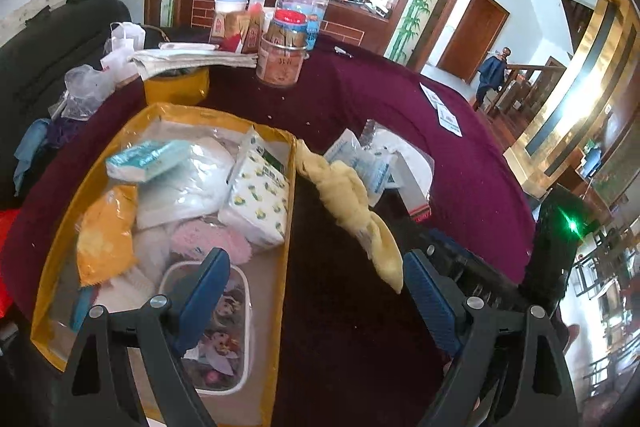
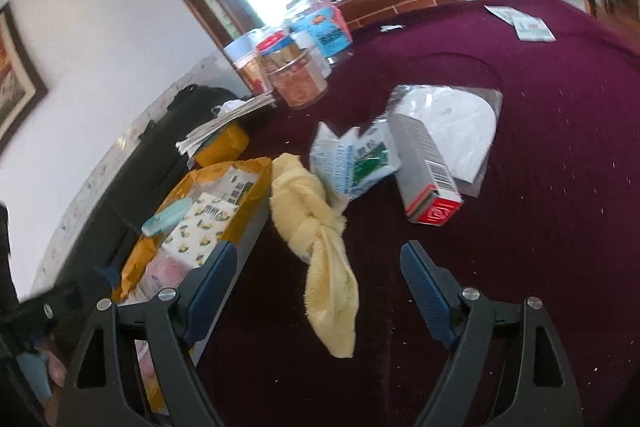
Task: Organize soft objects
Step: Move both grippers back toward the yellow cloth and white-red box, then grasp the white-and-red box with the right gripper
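Sorting is well along, we judge: the yellow-walled bin (image 1: pixel 290 163) on the maroon desk (image 1: pixel 460 131) already holds a lemon-print tissue pack (image 1: pixel 260 203), a white wrapped bundle (image 1: pixel 188 183), a small teal pack (image 1: pixel 146 157), an orange pouch (image 1: pixel 106 239), something pink and fluffy (image 1: pixel 212 241) and a clear lidded case with a cartoon print (image 1: pixel 218 331). What is left lies just beside the bin's right wall: a knotted pale yellow towel (image 2: pixel 316 235), its upper end touching the wall's top edge and its tail trailing toward us on the cloth.

Beyond the towel sit a blue-and-green printed packet (image 2: pixel 352 159), touching the towel, then a grey carton with a red end (image 2: pixel 424 167) resting on a bagged white mask (image 2: pixel 460 123). Jars (image 2: pixel 296 75) stand farther back, well apart from the work.

Both tools are empty. The left tool (image 1: pixel 316 291) hangs with its fingers wide apart, one finger over the bin and the other over the desk, the towel's tail just ahead of the gap. The right tool (image 2: pixel 318 297) is likewise spread wide, and the towel's tail lies between its fingers without either pad pressing on it.

We read the step in hand as reaching for the towel. The next move calls for lowering the right tool over the thick knot, not the limp tail, closing firmly, then lifting clear of the bin wall before setting it inside. Limp terry may sag and snag on the rim, so we would lift high first.
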A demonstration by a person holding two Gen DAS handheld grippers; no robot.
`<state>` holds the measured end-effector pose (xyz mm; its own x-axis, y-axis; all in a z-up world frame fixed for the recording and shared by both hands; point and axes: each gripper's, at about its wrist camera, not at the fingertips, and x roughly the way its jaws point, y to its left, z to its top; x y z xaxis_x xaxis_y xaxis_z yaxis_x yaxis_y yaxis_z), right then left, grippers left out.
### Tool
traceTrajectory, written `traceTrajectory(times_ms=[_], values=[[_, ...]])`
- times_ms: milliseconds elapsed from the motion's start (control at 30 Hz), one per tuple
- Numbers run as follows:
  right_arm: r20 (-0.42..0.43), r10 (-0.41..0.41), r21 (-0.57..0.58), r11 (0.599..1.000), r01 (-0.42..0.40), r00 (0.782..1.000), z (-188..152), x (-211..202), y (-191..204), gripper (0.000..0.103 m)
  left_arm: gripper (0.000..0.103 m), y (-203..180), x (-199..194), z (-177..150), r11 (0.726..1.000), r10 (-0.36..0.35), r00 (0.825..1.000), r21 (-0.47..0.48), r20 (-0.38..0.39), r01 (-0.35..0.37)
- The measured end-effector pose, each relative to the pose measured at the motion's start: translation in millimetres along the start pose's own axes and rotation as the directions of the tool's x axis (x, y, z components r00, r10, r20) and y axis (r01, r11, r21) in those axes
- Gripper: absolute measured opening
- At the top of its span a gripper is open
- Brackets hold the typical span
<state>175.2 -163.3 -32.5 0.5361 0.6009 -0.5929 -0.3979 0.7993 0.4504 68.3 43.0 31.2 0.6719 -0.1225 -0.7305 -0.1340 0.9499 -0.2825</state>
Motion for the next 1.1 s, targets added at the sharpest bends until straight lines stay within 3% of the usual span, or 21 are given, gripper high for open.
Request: traceTrajectory(times_ms=[233,1100], values=[[0.002,0.004,0.116,0.993,-0.004,1.000,2,0,-23,0.083,0.091,-6,6,-8,1.000,-0.015,0.999,0.013,-0.031,0.015],[0.017,-0.020,0.170,0.985,0.016,1.000,7,-6,-35,0.083,0.091,-10,16,-15,0.999,-0.043,0.996,0.017,-0.074,0.044]])
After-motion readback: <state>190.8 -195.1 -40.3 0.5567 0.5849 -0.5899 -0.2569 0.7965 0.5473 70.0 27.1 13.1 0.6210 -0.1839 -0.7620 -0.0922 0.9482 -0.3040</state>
